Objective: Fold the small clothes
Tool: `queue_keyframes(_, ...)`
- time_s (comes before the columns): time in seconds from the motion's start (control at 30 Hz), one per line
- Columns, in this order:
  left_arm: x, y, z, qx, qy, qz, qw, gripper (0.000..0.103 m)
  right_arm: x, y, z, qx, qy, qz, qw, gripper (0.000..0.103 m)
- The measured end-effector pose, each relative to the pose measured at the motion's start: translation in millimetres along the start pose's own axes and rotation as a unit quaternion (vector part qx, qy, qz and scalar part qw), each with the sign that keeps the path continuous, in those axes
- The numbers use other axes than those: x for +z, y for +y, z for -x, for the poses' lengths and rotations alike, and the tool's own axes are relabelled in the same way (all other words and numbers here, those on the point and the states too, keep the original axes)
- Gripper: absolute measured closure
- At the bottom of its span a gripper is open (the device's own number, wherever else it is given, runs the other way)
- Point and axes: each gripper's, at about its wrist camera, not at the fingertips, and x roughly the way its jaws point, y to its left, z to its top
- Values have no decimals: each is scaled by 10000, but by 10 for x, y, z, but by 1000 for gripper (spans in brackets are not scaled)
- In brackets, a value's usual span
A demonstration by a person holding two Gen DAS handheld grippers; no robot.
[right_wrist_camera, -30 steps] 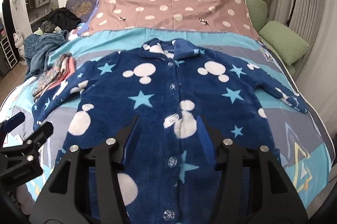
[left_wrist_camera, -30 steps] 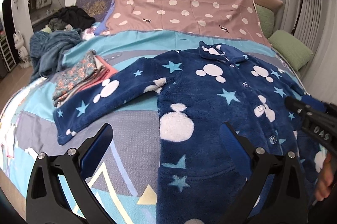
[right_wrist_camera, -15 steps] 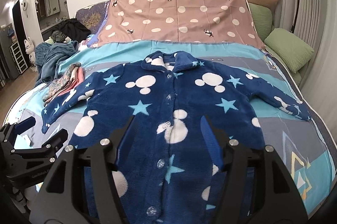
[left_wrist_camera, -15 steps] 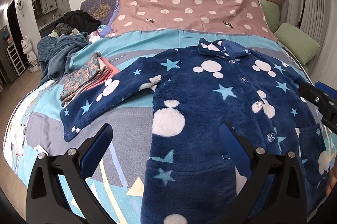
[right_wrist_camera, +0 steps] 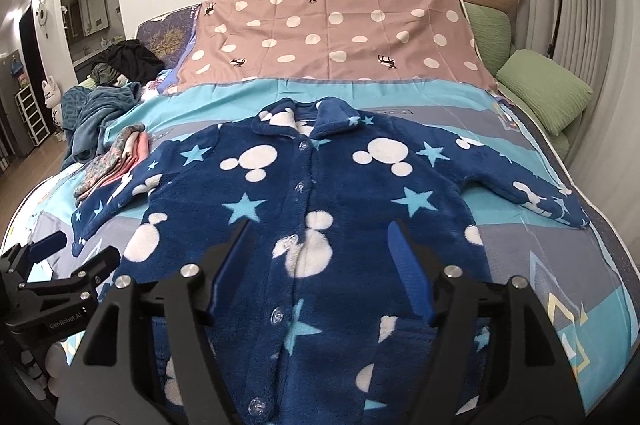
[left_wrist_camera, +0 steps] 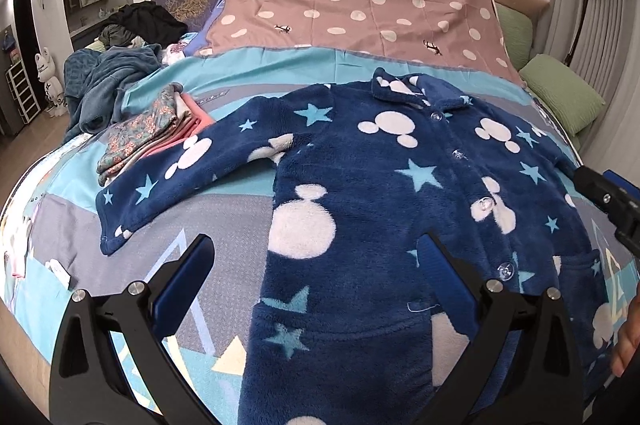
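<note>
A small navy fleece jacket (left_wrist_camera: 384, 193) with white mouse heads and light blue stars lies flat, buttoned, front up, on the bed, both sleeves spread out; it also shows in the right wrist view (right_wrist_camera: 320, 209). My left gripper (left_wrist_camera: 316, 257) is open and empty above the jacket's lower left edge. My right gripper (right_wrist_camera: 320, 245) is open and empty above the jacket's lower middle. The right gripper's tip (left_wrist_camera: 608, 193) shows at the right edge of the left wrist view. The left gripper (right_wrist_camera: 60, 265) shows at the lower left of the right wrist view.
A stack of folded clothes (left_wrist_camera: 148, 129) lies by the jacket's left sleeve. A heap of teal and dark clothes (left_wrist_camera: 108, 77) lies at the far left. A pink dotted sheet (right_wrist_camera: 332, 33) and green pillows (right_wrist_camera: 540, 89) lie at the head of the bed.
Both grippers have pulled back and risen a little, so the jacket looks farther away. The jacket has not moved. Both grippers stay open.
</note>
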Motion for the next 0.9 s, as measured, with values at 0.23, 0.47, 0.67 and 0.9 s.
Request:
queue_keyframes(0.23,74,181,-43,57,-97,128,9999,1,3,24,-149,-119,230,-6,9997,23)
queue_keyframes(0.47,47,517,-171,106,68,559,9984,1,15,78,-268,-135,333,97,9993,24)
queue_keyframes(0.67,27,733,-272,102,128,736,9972,1,39,151,-318,-92,381,214,9990,24)
queue_keyframes(0.9,-107,1532,-532,-381,340,2019,9781,15,44,168,-388,42,327,464,9984,26)
